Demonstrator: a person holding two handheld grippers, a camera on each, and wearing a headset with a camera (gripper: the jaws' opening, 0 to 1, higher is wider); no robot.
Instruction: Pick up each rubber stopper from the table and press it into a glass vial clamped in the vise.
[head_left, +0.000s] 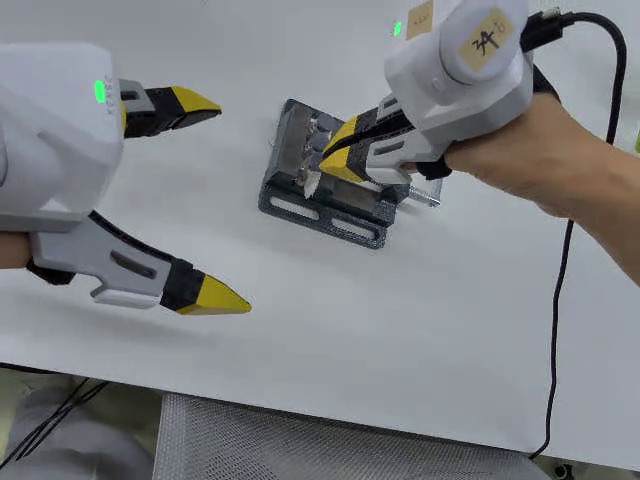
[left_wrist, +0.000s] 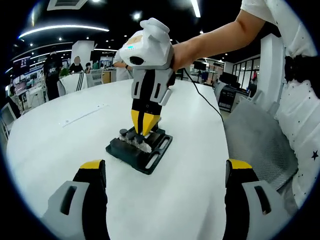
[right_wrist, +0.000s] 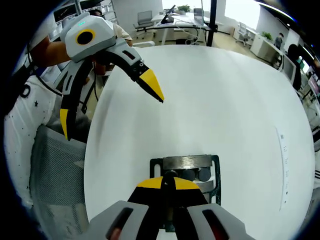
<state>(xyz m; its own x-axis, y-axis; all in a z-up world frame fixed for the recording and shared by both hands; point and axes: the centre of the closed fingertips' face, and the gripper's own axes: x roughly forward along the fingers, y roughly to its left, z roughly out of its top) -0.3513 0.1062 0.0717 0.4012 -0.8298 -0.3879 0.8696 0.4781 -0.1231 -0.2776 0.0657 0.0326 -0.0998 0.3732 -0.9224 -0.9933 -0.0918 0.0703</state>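
The right tongs (head_left: 325, 180) are reaching down onto the dark vise (head_left: 330, 218), which is sitting near the middle of the white counter (head_left: 420, 330). Their yellow tips are lying pressed together right at the row of glass vials (head_left: 320, 140) clamped between the vise's plates. In the right gripper view the right tongs (right_wrist: 167, 183) are closing their tips over the near side of the vise (right_wrist: 190, 162), and just beyond them grey stoppers (right_wrist: 202, 174) are sitting in vial mouths. A small dark round shape is showing at the very tips, and I cannot tell whether it is being pinched or is already seated. The left gripper view is showing the right tongs (left_wrist: 144, 127) standing almost upright over the vise (left_wrist: 150, 159), tips touching the vials (left_wrist: 129, 137). The left tongs (head_left: 230, 200) are hovering well to the left of the vise, spread wide and holding nothing. A hand (head_left: 510, 150) is gripping the right tongs, and a black cable (head_left: 560, 300) is trailing from them across the counter.
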